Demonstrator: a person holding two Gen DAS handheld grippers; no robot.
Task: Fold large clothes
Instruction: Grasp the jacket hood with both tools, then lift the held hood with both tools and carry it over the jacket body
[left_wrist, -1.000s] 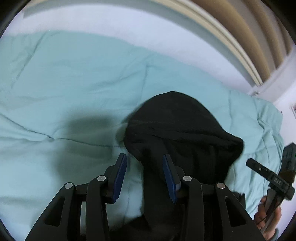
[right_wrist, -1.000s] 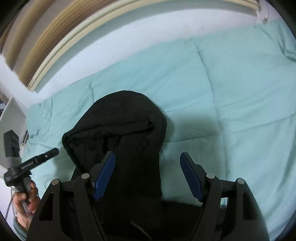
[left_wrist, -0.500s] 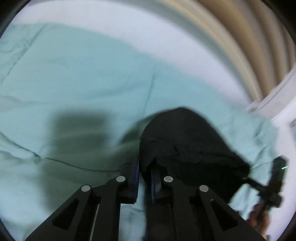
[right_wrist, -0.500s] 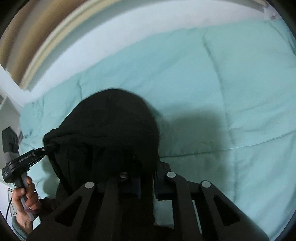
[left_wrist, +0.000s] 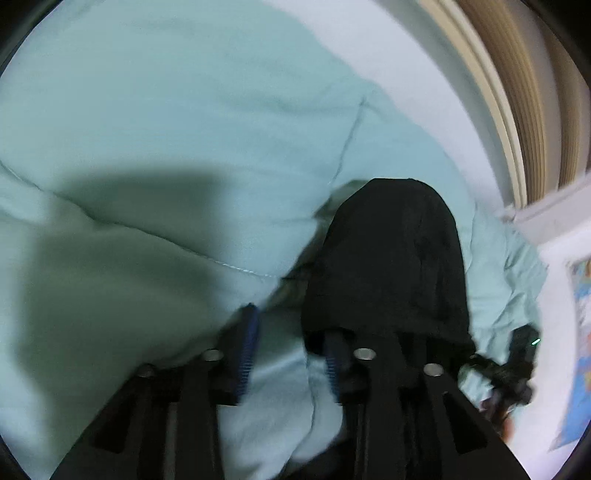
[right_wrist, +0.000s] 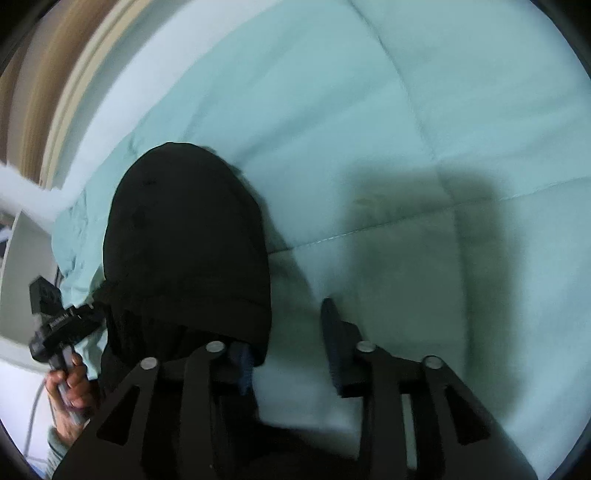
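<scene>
A black hooded garment (left_wrist: 391, 258) lies on the teal quilt (left_wrist: 166, 147), hood pointing away from me. My left gripper (left_wrist: 291, 347) sits low at the hood's left edge. Its jaws are opening, with only quilt between the pads and black cloth over the right finger (left_wrist: 334, 354). In the right wrist view the same garment (right_wrist: 184, 251) lies to the left. My right gripper (right_wrist: 288, 350) is at its right edge, jaws opening, quilt between them and cloth draped over the left finger (right_wrist: 242, 363). Each view shows the other gripper: the right one (left_wrist: 517, 362) and the left one (right_wrist: 59, 321).
The quilt (right_wrist: 443, 110) spreads wide on both sides, with stitched seams and the grippers' shadows on it. A white wall and beige striped panel (left_wrist: 517, 92) run behind the bed. A colourful sheet (left_wrist: 580, 332) shows at the far right. A hand (right_wrist: 70, 391) holds the left gripper's handle.
Half a second ago both grippers were shut on the black cloth. Now both sets of jaws have parted, and both grippers have come down closer to the quilt.
</scene>
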